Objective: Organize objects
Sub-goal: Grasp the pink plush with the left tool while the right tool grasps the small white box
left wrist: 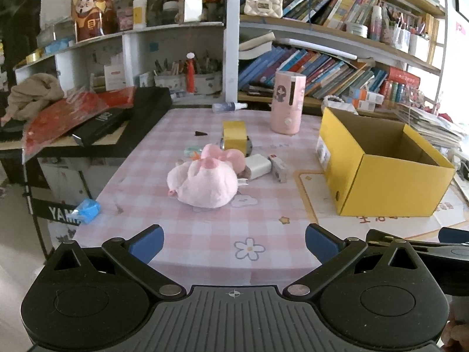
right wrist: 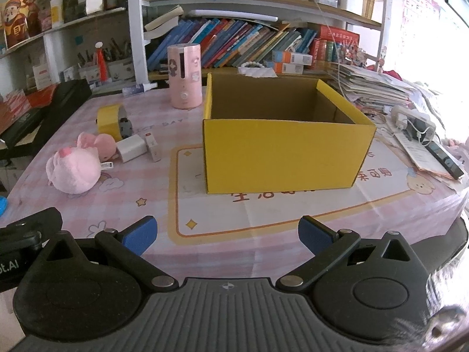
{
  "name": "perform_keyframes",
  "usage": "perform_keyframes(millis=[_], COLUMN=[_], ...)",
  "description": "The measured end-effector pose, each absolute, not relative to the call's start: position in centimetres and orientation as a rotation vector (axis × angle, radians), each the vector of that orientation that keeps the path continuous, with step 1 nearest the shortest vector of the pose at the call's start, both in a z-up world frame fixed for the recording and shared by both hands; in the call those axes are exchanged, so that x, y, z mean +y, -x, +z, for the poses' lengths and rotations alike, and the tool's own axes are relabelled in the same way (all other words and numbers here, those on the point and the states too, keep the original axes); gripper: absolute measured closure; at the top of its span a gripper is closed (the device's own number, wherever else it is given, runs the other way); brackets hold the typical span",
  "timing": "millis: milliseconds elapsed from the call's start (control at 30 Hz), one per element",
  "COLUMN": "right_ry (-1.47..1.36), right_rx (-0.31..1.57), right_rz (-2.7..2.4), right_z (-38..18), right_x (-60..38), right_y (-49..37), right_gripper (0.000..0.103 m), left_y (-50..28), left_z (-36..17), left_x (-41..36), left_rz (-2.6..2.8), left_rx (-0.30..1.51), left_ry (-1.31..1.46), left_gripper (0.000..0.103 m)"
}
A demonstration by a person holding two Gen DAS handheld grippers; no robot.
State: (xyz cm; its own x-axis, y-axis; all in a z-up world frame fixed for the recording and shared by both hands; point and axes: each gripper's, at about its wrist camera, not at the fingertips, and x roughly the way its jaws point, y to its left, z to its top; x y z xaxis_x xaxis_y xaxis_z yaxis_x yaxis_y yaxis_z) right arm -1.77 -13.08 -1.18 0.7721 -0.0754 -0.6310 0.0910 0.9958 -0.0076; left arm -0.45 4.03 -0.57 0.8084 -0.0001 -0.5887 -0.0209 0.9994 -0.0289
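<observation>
Left gripper [left wrist: 234, 242]: blue-padded fingers [left wrist: 146, 243] spread wide at 6 o'clock of the left wrist view, holding nothing, above the near edge of the table.
Right gripper [right wrist: 225, 233]: fingers [right wrist: 315, 233] likewise spread wide and empty, at 6 o'clock of the right wrist view, facing the yellow box.
Table [left wrist: 205, 234]: covered with a pink checked cloth printed with flowers and stars.
Yellow box [right wrist: 281, 152]: open-topped cardboard, upright, nothing seen inside; at centre of the right wrist view, at 3 o'clock of the left wrist view [left wrist: 381, 173].
Pink plush toy [left wrist: 205, 180]: lying on the cloth just past centre of the left wrist view; at 9 o'clock of the right wrist view [right wrist: 76, 170], well apart from the box.
White charger [left wrist: 258, 165]: at 2 o'clock of the plush, just beside it.
Small white packet [left wrist: 278, 167]: just beside the charger, on the box side, red mark at its far end.
Yellow tape roll [left wrist: 234, 135]: on edge at 12 o'clock of the plush, behind it.
Pink cylinder appliance [left wrist: 288, 105]: upright near the far table edge, at 12 o'clock.
Spray bottle [left wrist: 228, 107]: lying on its side at the far edge, at 9 o'clock of the pink cylinder.
Blue packet [left wrist: 86, 211]: at the table's left edge, at 8 o'clock in the left wrist view.
Bookshelves [left wrist: 337, 67]: crowded with leaning books, behind the table.
</observation>
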Motion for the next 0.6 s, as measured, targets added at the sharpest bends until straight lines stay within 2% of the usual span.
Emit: perform_keyframes(millis=[300, 533, 600], right_ry=[-0.019, -0.015, -0.017], right_rx=[0.689, 0.693, 0.694], right_rz=[-0.01, 0.085, 0.102], right_z=[-1.5, -1.5, -1.6], right_x=[-11.9, -10.5, -10.2], right_y=[0.4, -1.8, -2.6], right_gripper=[0.004, 0.037, 0.041], left_y=[-0.3, -1.9, -2.5], left_z=[-0.9, -1.2, -1.3], left_x=[5.5, 7.3, 7.8], left_rz=[0.055, 0.124, 0.137], left_rx=[0.619, 0.624, 0.628], left_ry=[0.043, 0.079, 0.09], left_gripper=[0.001, 0.003, 0.006])
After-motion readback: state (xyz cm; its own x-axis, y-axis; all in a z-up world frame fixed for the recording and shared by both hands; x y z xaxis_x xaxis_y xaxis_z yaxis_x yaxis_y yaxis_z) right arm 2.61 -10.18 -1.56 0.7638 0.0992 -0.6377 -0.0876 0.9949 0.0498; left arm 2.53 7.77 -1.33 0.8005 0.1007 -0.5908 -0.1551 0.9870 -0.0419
